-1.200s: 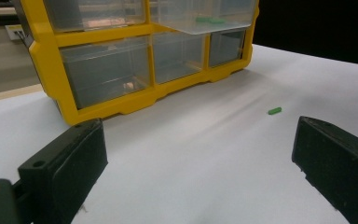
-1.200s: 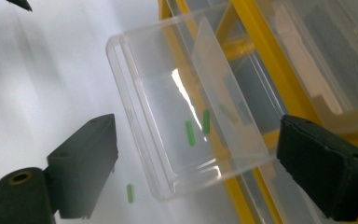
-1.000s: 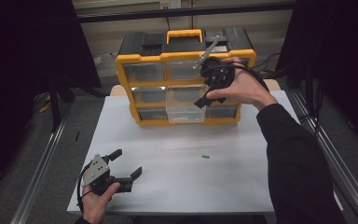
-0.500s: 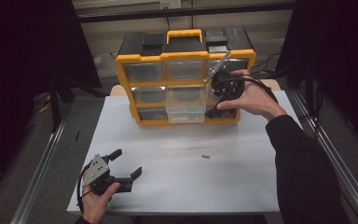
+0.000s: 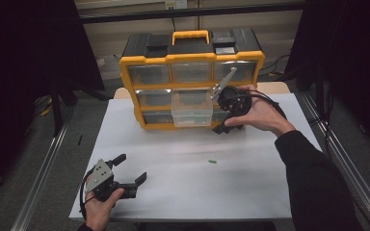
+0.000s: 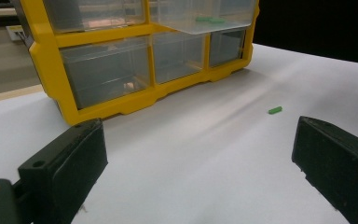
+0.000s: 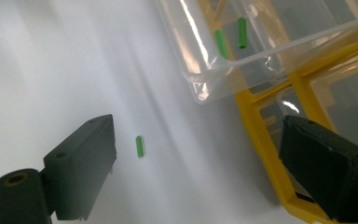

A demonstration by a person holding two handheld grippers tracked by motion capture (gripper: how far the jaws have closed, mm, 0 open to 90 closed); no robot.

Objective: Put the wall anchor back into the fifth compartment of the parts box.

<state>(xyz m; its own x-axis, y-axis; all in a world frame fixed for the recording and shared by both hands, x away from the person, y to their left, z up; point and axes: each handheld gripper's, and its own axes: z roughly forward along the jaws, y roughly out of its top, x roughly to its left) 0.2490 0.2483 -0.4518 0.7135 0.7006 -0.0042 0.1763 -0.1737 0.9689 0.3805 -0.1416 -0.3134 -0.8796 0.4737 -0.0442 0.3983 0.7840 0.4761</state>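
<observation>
Inside the pulled-out drawer (image 7: 242,51), two green pegs (image 7: 220,43) show past the released right gripper (image 7: 205,168).

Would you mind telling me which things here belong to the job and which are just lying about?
Job:
- small green plastic rod on the table
- pulled-out clear plastic drawer
- yellow-and-black drawer organiser
- right gripper, open

Lying about:
- left gripper, open
- white table

One yellow-and-black organiser (image 5: 192,62) stands in the upper middle of the high view, with nine clear drawers, one of them pulled out (image 5: 191,109). Three small green pegs: two inside the open drawer (image 7: 221,43), one loose on the bench (image 5: 212,161). Two hand-held grippers: one lower left (image 5: 131,169), one right of centre (image 5: 221,126).
</observation>
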